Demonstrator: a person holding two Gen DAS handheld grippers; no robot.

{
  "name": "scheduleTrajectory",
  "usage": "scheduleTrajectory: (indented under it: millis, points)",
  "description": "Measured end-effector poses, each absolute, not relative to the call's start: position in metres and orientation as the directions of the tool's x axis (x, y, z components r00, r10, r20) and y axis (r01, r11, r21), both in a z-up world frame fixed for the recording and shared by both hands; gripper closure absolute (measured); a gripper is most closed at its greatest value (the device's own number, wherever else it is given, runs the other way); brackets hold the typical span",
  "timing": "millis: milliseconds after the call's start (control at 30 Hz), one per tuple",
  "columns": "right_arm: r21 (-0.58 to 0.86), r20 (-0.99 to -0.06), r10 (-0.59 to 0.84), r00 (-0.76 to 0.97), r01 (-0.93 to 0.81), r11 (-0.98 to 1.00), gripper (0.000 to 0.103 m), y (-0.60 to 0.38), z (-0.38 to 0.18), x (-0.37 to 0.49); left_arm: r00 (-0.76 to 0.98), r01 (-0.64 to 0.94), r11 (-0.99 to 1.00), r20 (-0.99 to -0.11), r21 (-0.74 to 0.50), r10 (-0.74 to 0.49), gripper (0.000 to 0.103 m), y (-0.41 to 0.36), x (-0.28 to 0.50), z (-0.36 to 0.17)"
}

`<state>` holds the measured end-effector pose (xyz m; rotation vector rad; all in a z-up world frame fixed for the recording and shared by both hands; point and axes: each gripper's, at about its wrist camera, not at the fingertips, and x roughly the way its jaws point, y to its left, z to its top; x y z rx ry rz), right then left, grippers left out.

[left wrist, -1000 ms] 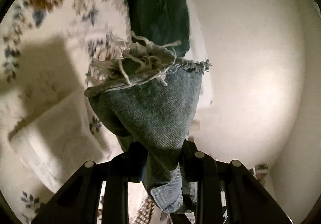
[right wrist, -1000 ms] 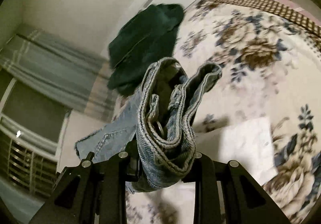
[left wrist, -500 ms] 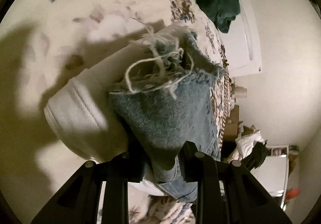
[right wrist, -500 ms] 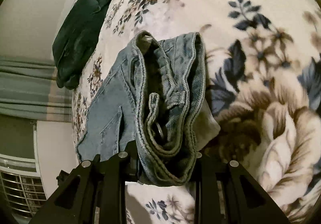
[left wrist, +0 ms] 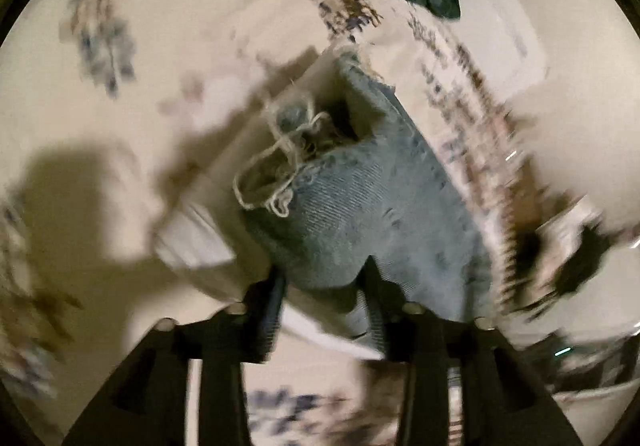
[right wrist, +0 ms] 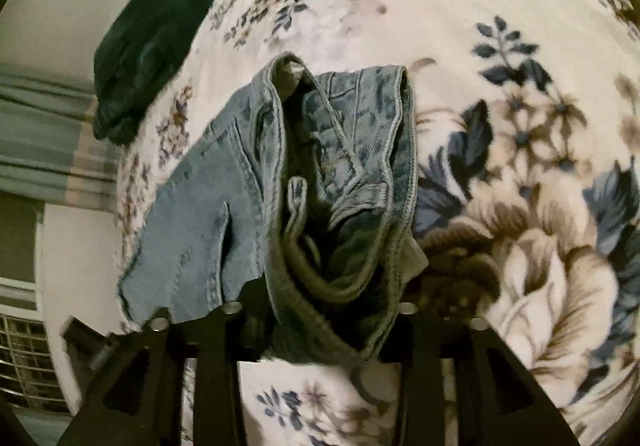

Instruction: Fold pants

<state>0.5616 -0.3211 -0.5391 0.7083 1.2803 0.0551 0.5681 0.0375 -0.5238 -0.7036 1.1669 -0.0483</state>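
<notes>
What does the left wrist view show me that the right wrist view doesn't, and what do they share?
Only the left wrist view shows the frayed hem of the jeans held in the left tool, a folded white garment lying under it, and blurred clutter beyond the bed's edge.

Only the right wrist view shows the waistband bunched in the right tool, its belt loop, the striped curtain and a white grille.

Both show the blue jeans, the floral bedspread and the dark green garment at the bed's far edge.
</notes>
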Motion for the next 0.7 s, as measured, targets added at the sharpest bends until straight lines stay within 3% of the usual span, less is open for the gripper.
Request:
scheduleTrajectory:
  millis: [167, 233, 367, 700]
  points:
    - [0.320, -0.927, 0.236, 0.290, 0.289, 0.902, 0.010, -0.303, -0.511, 0.543, 0.440, -0.212, 0.926, -0.876, -0.313, -0.196, 0.024, 0.021, 0.565, -0.486]
    - [0.207, -0.943, 0.129, 0.308, 0.236, 0.949, 0.010, -0.289, -0.489, 0.532, 0.444, -0.162, 0.955, -0.882, -0.250, -0.156, 0.018, 0.012, 0.562, -0.470]
    - [0.054, -0.936, -0.019, 0.351, 0.197, 0.979, 0.000, -0.266, -0.443, 0.513, 0.428, -0.089, 0.985, -0.899, -0.144, -0.093, 0.016, 0.003, 0.551, -0.451]
    - [-0.024, -0.875, -0.130, 0.466, 0.227, 0.974, 0.000, -0.249, -0.305, 0.462, 0.508, -0.008, 0.998, -0.860, -0.063, -0.050, 0.016, -0.014, 0.483, -0.339]
